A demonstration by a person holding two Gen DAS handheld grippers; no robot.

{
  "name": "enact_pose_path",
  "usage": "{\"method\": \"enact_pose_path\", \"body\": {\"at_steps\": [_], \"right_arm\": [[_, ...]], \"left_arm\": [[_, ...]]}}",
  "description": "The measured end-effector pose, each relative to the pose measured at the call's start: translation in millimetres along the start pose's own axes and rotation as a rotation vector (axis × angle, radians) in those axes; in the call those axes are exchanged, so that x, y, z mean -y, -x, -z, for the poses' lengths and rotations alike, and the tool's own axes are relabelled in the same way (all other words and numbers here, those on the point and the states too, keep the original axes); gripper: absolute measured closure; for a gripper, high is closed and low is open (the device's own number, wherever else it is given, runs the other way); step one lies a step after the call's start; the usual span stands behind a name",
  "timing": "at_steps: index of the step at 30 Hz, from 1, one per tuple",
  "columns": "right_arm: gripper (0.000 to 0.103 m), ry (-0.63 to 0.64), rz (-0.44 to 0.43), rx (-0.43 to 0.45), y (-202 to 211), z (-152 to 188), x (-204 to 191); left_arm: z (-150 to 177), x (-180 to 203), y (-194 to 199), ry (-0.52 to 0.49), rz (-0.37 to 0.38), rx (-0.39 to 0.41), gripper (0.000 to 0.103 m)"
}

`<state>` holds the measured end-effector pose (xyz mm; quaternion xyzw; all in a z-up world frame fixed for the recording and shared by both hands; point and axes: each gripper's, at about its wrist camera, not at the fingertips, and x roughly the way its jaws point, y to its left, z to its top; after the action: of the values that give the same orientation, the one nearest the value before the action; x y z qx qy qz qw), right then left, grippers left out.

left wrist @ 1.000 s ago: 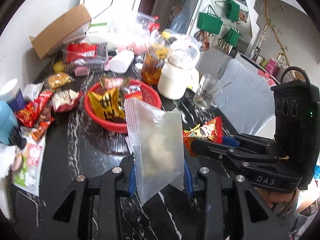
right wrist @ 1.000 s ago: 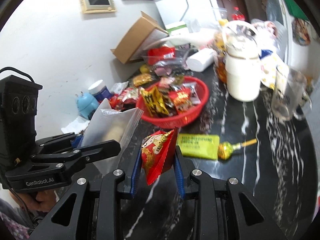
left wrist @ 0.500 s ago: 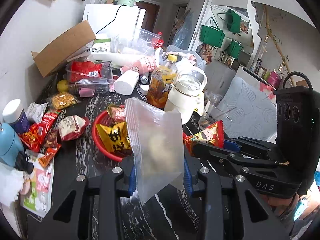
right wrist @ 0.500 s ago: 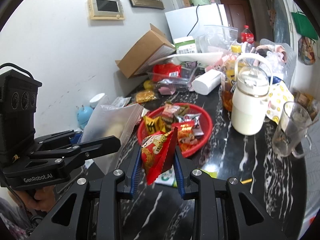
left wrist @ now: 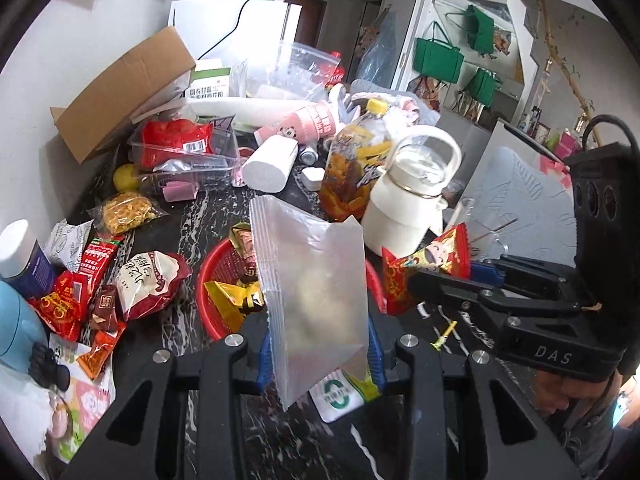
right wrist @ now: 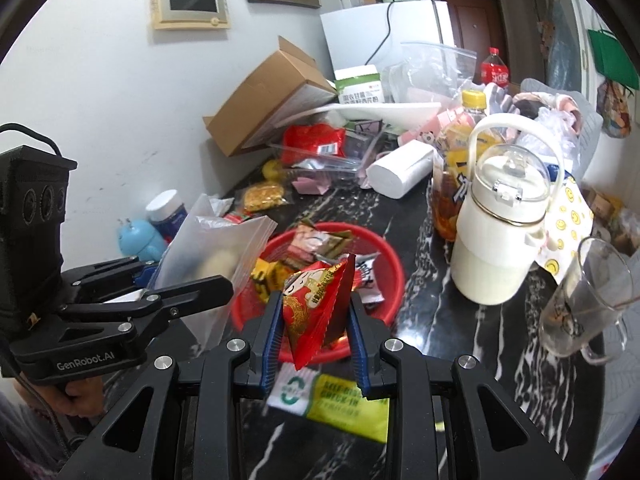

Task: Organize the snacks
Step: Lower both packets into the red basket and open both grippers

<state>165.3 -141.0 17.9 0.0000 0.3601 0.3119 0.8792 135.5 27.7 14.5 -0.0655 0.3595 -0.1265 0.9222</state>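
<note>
My left gripper (left wrist: 318, 354) is shut on a clear zip bag (left wrist: 316, 296), held upright above the dark marble table (left wrist: 172, 236). My right gripper (right wrist: 316, 344) is shut on a red snack packet (right wrist: 316, 300) printed with a cartoon child; the same packet (left wrist: 424, 264) shows at the right of the left wrist view. Between and beyond the two grippers sits a red basket (right wrist: 384, 260) with several wrapped snacks in it. The zip bag (right wrist: 208, 256) hangs to the left of the packet in the right wrist view, its mouth facing up.
Loose snack packets (left wrist: 148, 280) lie left of the basket. A white jug (right wrist: 500, 232), a glass mug (right wrist: 580, 300) and an orange drink bottle (left wrist: 352, 172) stand right of it. A green-yellow packet (right wrist: 340, 400) lies under the grippers. A cardboard box (left wrist: 120, 88) and clutter fill the back.
Both grippers have drawn back toward me with their loads, so the basket and clutter look farther away. The green-yellow packet has come into view beneath them.
</note>
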Motion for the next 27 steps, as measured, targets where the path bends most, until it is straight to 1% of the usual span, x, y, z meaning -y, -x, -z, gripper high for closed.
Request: {"method": "enact_pose_path", "body": {"at_steps": [6, 13, 19, 27], "right_arm": [[0.073, -0.003, -0.001, -0.028, -21, -6, 8], [0.073, 0.0, 0.015, -0.068, -45, -4, 12], [0.073, 0.001, 0.016, -0.103, -63, 2, 12], [0.073, 0.012, -0.004, -0.139, -75, 9, 14]], "left_arm": [[-1, -6, -23, -0.016, -0.029, -0.027, 0.067], [5, -14, -47, -0.017, -0.044, -0.081, 0.067], [11, -15, -61, -0.042, -0.049, -0.12, 0.067], [16, -23, -78, -0.004, -0.029, -0.178, 0.067]]}}
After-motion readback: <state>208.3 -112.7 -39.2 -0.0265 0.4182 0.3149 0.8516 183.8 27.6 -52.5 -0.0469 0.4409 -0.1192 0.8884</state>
